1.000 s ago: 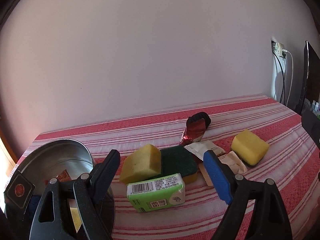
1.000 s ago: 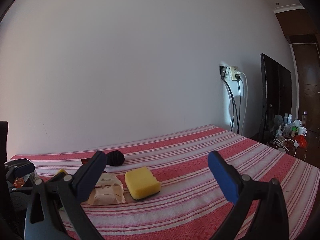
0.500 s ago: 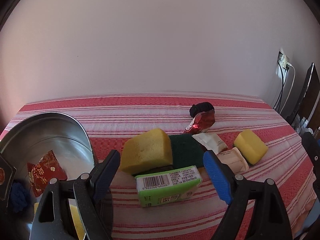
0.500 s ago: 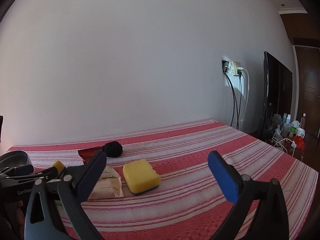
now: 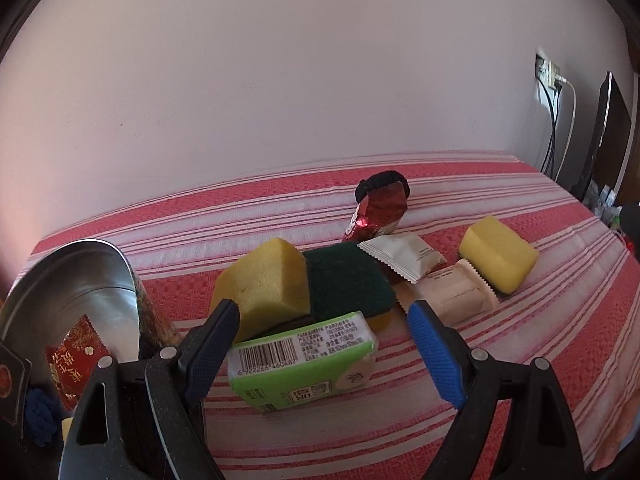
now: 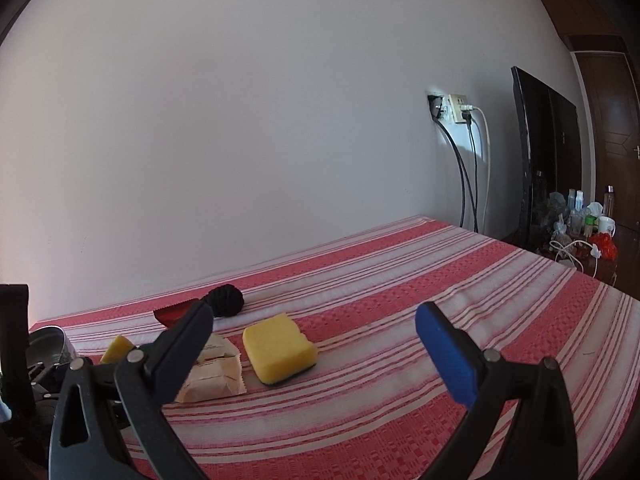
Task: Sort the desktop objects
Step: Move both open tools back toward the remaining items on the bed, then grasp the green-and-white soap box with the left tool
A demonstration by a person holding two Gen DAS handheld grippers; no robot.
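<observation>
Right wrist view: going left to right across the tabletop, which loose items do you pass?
Paper snack packet → black yarn ball → yellow sponge.

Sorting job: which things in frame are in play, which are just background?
In play: green carton, sponges, snack packets, red pouch, metal bowl, left gripper, right gripper.

Background: wall socket and cables, TV, side-table clutter.
</observation>
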